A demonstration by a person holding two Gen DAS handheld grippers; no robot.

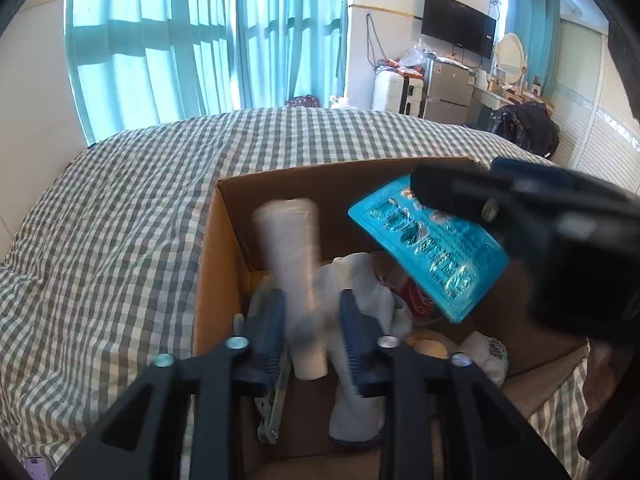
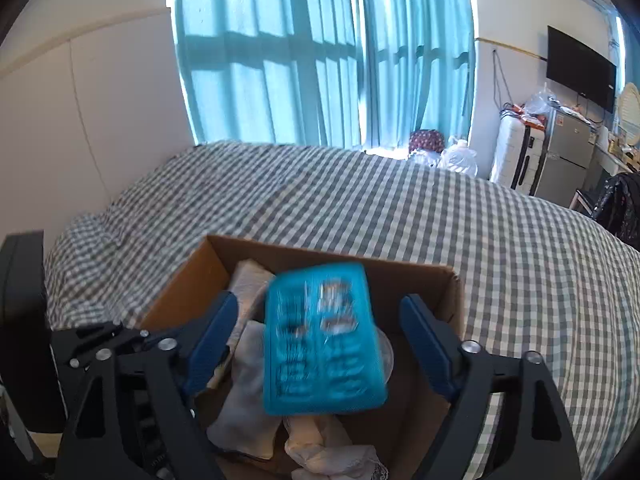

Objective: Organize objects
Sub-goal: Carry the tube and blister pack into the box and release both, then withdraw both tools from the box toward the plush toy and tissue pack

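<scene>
At the bottom of the left wrist view the left gripper (image 1: 311, 322) had its blue fingers (image 1: 267, 330) spread, a blurred white tube (image 1: 294, 276) standing between them with gaps on both sides, over the open cardboard box (image 1: 218, 264); white cloth (image 1: 360, 292) lay inside the box; at the right of that frame a blue pill pack (image 1: 428, 246) hung tilted under the right gripper (image 1: 452, 196); in the right wrist view that gripper (image 2: 316, 332) was wide apart, the pill pack (image 2: 322, 340) blurred and touching neither finger; beyond lay the checked bedspread (image 2: 400, 208), then teal curtains (image 2: 320, 52).
</scene>
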